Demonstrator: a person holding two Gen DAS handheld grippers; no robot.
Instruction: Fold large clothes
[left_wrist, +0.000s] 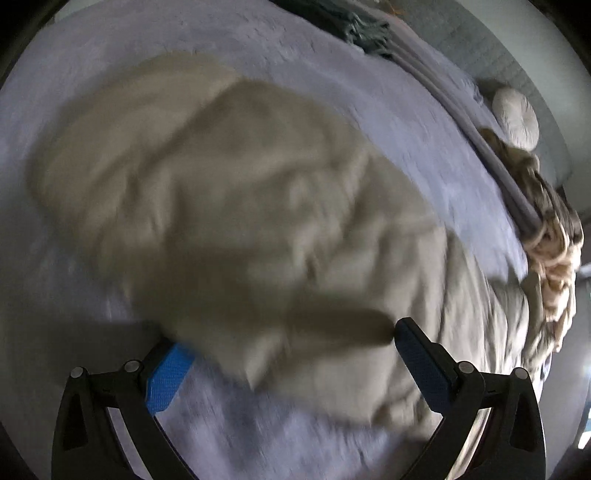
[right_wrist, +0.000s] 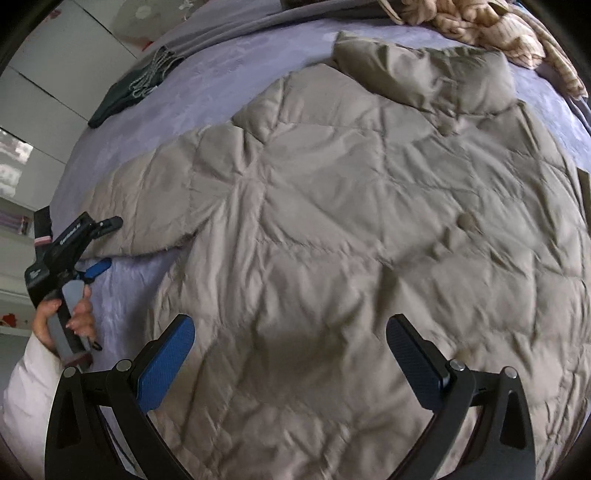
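With both the left claw and right claw wide open and empty over the beige quilted puffer jacket spread on the lavender bed, we judge its slippery padding may bunch or slide when gripped.

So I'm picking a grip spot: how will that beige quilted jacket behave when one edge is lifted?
The jacket will probably flop and drape, given its soft creases. Its puffy quilted panels suggest it is light for its bulk. The smooth shell may slip between the right gripper pads, so take a thick fold.

Two close wrist views down onto one shared quilted jacket, bed.
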